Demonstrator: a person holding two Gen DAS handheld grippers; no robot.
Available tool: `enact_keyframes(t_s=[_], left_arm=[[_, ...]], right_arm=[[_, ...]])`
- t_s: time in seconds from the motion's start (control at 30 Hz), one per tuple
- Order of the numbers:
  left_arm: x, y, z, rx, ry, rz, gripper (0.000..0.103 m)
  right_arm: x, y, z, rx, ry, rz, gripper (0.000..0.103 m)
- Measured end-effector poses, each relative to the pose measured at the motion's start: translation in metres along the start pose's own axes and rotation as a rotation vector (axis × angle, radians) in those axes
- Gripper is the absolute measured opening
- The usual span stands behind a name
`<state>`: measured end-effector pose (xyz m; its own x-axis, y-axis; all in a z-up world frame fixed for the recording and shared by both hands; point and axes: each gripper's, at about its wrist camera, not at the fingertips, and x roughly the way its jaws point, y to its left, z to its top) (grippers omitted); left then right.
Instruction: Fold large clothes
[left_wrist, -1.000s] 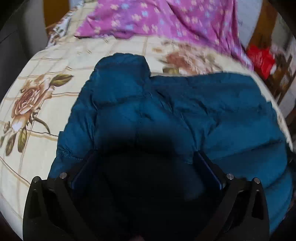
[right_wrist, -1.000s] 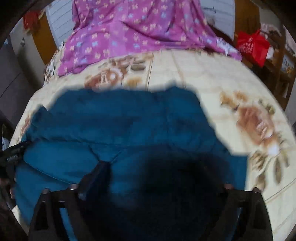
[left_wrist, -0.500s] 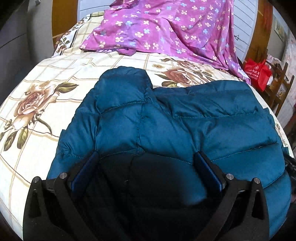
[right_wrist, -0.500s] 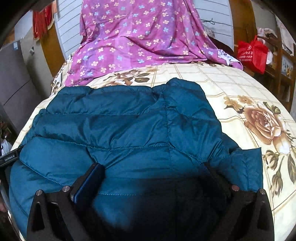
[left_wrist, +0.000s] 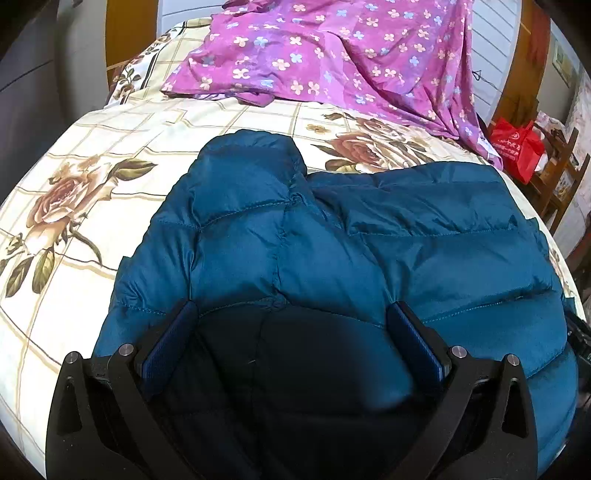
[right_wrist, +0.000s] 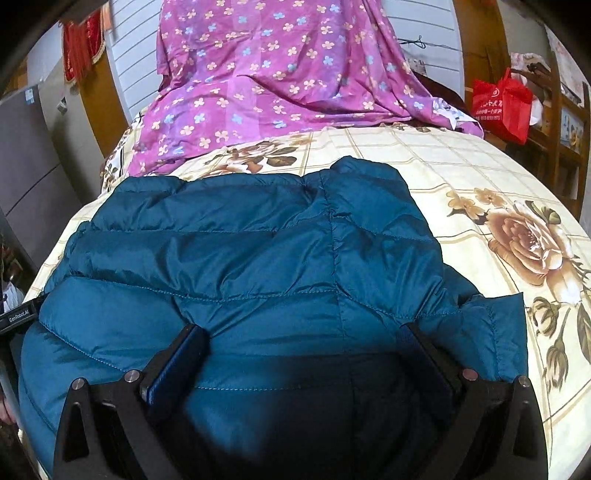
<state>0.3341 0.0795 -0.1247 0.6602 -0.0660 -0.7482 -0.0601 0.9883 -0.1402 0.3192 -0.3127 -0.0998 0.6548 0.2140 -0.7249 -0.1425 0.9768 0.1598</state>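
A teal quilted puffer jacket (left_wrist: 332, 229) lies folded on the bed, with a bulky folded part (left_wrist: 247, 173) sticking out at its far left. My left gripper (left_wrist: 291, 310) hovers open over the jacket's near left edge, with only padded fabric under its wide jaws. In the right wrist view the same jacket (right_wrist: 258, 251) fills the middle, and a loose corner (right_wrist: 498, 332) juts out to the right. My right gripper (right_wrist: 303, 328) is open over the near right part. The jacket's near edge is hidden in shadow.
The bed carries a cream sheet with roses (left_wrist: 74, 192). A purple flowered cloth (left_wrist: 332, 55) is draped across the far end. A red bag (right_wrist: 502, 107) hangs by wooden furniture on the right. A labelled part of the other gripper (right_wrist: 18, 317) shows at the left edge.
Both views were blurred by motion a second ago and are now steady. The jacket lies flatter on the bed. Both sets of jaws stayed wide apart.
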Motion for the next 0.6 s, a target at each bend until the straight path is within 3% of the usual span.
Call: enact_keyframes(t_s=[0.6], left_arm=[[0.0010,0.0004,0.0018,-0.010,0.013,0.017,0.103]], right_arm=[[0.0020,-0.0003,0.0014,0.011,-0.001,0.012,0.103]])
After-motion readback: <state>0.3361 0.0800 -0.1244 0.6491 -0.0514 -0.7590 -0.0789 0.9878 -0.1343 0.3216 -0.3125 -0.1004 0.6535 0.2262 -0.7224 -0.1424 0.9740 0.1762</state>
